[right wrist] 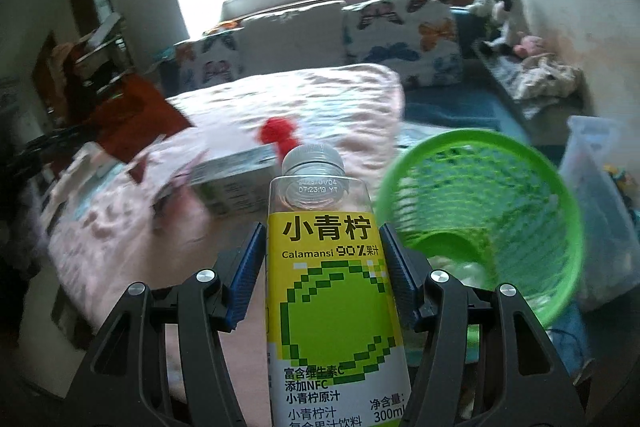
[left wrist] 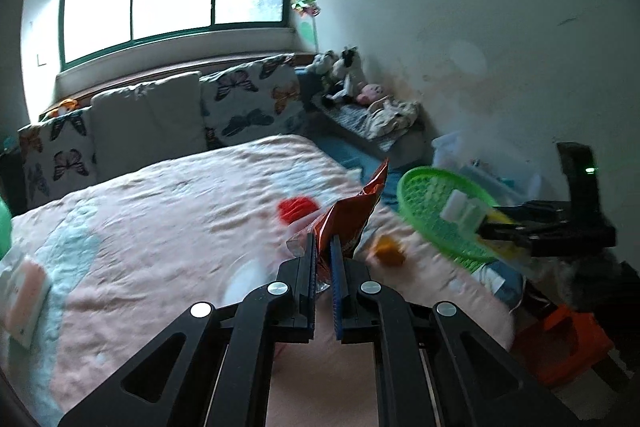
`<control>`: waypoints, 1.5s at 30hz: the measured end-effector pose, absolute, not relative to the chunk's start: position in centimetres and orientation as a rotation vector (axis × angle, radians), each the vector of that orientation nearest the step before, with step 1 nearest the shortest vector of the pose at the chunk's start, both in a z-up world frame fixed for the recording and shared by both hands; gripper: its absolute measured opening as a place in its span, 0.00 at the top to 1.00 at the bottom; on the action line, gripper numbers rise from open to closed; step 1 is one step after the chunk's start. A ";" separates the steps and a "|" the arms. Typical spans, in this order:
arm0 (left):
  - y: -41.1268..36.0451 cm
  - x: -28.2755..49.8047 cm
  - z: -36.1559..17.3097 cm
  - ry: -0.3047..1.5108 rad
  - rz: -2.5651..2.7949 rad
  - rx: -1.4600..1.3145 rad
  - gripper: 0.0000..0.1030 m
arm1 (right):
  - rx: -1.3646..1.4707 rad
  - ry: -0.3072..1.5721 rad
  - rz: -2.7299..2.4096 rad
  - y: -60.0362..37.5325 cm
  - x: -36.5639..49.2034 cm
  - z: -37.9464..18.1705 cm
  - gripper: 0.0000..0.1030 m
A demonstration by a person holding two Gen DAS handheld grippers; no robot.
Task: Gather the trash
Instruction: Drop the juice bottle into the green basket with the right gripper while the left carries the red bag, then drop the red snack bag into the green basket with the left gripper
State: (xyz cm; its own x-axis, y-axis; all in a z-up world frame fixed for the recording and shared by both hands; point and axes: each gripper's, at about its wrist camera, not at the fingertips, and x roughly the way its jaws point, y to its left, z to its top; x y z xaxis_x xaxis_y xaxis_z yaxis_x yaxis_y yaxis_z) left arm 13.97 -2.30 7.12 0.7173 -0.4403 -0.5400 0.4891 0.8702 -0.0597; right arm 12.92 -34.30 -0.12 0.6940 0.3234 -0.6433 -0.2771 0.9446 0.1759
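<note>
My left gripper [left wrist: 323, 247] is shut on an orange snack wrapper [left wrist: 352, 215] and holds it above the pink bed. My right gripper [right wrist: 322, 247] is shut on a Calamansi juice bottle [right wrist: 326, 267] with a yellow-green label and grey cap; it also shows in the left wrist view [left wrist: 496, 227], blurred, by the green basket [left wrist: 436, 211]. The green mesh basket [right wrist: 520, 167] stands just right of the bottle, beside the bed, with some white trash in it. On the bed lie a red crumpled piece [right wrist: 278, 135], a small carton [right wrist: 236, 183] and an orange piece [left wrist: 388, 251].
The pink bedspread [left wrist: 160, 219] fills the middle. Butterfly cushions [left wrist: 256, 103] line the far side under the window. A shelf with plush toys [left wrist: 352, 79] runs along the right wall. A clear plastic bin [right wrist: 600, 187] stands behind the basket. A white packet [left wrist: 24, 291] lies at the bed's left.
</note>
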 end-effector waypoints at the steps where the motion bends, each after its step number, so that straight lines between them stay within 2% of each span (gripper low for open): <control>1: -3.1 14.2 7.3 0.572 -0.530 0.089 0.94 | 0.071 0.733 0.320 -34.9 13.3 -0.2 0.43; 9: -8.2 16.2 7.6 0.586 -0.595 0.087 0.94 | 0.113 0.810 0.175 -40.4 18.6 -3.1 0.43; 19: -12.0 18.2 7.3 0.612 -0.636 0.103 0.94 | 0.115 0.891 0.122 -42.5 23.3 -7.0 0.42; 21: -12.5 18.5 7.2 0.615 -0.640 0.100 0.94 | 0.120 0.883 0.106 -42.8 23.6 -6.9 0.34; 40: -20.4 20.2 4.4 0.716 -0.726 0.107 0.94 | 0.166 0.736 0.090 -45.9 15.3 -2.1 0.31; 45: -23.1 20.7 3.8 0.738 -0.747 0.126 0.94 | 0.160 0.721 0.077 -46.1 13.6 -1.9 0.28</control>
